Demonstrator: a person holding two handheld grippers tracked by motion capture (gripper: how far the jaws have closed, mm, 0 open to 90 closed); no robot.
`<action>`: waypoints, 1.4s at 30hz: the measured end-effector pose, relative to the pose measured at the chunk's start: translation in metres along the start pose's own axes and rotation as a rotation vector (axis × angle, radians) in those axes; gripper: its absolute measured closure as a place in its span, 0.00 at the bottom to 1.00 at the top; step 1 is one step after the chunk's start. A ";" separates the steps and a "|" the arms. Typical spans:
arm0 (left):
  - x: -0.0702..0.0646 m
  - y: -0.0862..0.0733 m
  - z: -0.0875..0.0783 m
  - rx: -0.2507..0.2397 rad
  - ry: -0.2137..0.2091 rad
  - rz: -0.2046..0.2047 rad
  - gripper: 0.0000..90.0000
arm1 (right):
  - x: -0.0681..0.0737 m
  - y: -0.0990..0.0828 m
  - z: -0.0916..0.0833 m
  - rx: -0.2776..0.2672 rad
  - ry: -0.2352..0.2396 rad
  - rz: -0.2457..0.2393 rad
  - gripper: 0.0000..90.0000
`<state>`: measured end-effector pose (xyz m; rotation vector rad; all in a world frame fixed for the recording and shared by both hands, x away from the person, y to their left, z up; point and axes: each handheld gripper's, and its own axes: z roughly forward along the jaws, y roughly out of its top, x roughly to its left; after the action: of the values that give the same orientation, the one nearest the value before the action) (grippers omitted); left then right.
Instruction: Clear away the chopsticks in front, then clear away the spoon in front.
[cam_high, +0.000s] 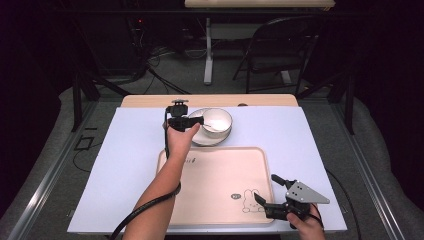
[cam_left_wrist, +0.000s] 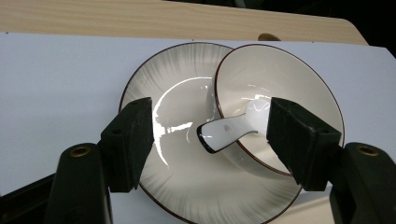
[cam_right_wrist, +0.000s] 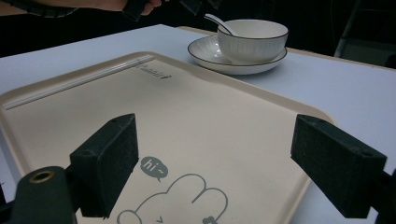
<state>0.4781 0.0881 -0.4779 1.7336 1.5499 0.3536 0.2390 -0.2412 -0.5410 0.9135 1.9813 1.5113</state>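
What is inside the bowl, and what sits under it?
A white spoon lies in the bowl, handle over the rim. Under the bowl is a plate; the bowl hides part of the plate.

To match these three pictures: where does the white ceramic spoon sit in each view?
High view: white ceramic spoon above centre, inside the white bowl.
Left gripper view: centre, handle over the bowl's rim.
Right gripper view: top, right of centre.
Shared landmark: the round white plate beneath the bowl.

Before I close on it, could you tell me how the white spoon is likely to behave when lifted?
The spoon looks glazed and glossy, so probably stiff, slippery and chip-prone. Its handle leans on the bowl rim, so it may pivot or slide into the bowl when nudged.
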 end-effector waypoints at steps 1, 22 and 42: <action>0.000 -0.001 0.001 0.001 0.003 -0.004 0.35 | 0.000 0.000 0.000 -0.002 0.001 -0.002 0.16; -0.004 -0.013 0.028 0.022 -0.011 -0.051 0.35 | 0.001 0.000 0.001 -0.001 0.006 -0.005 0.16; -0.008 -0.018 0.049 -0.015 -0.032 -0.122 0.42 | 0.000 0.001 0.001 -0.001 0.011 -0.003 0.16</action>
<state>0.4955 0.0628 -0.5206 1.6167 1.6170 0.2737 0.2394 -0.2406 -0.5407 0.9034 1.9886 1.5180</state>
